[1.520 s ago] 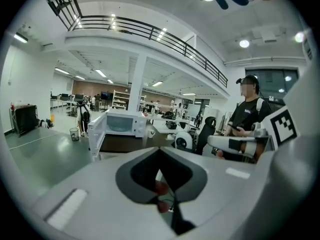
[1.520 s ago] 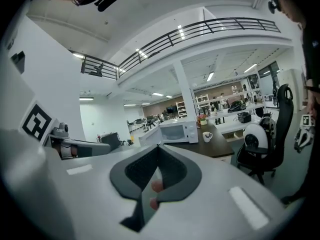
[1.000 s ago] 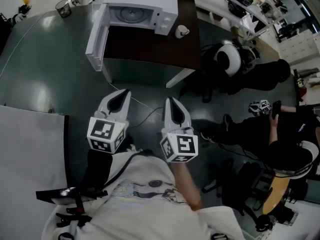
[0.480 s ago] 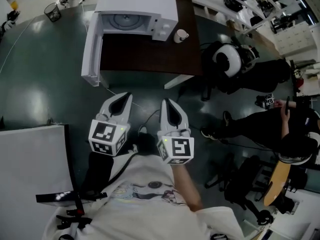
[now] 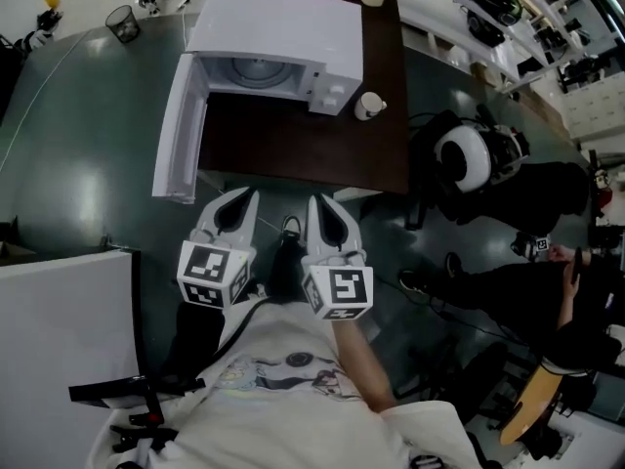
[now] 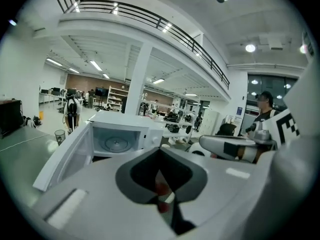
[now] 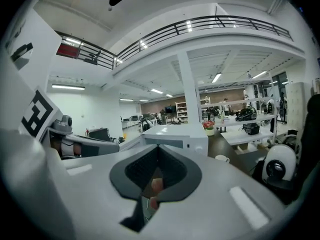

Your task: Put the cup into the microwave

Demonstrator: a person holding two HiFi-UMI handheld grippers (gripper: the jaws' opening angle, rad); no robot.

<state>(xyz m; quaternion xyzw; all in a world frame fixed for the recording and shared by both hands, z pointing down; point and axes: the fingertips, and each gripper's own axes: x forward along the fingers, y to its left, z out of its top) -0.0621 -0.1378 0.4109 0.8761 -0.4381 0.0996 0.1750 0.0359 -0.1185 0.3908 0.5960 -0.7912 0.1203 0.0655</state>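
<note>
A white microwave [image 5: 278,42] stands on a dark brown table [image 5: 293,145] with its door [image 5: 179,125] swung open to the left, and its cavity shows the glass turntable [image 6: 116,143]. A small white cup [image 5: 369,106] sits on the table just right of the microwave, also visible in the right gripper view [image 7: 220,158]. My left gripper [image 5: 243,196] and right gripper [image 5: 318,204] are side by side at the table's near edge, both pointing toward the microwave. Each is shut with nothing held. Both are well short of the cup.
A white panel [image 5: 59,330] lies at the lower left. A cable [image 5: 289,227] trails on the dark floor under the grippers. A white-and-black helmet-like object [image 5: 467,156] and a seated person [image 5: 547,291] are to the right. A bin [image 5: 124,21] stands far left.
Both grippers have moved forward together toward the table. The table and microwave now sit closer, with the gripper tips at the table's near edge.
</note>
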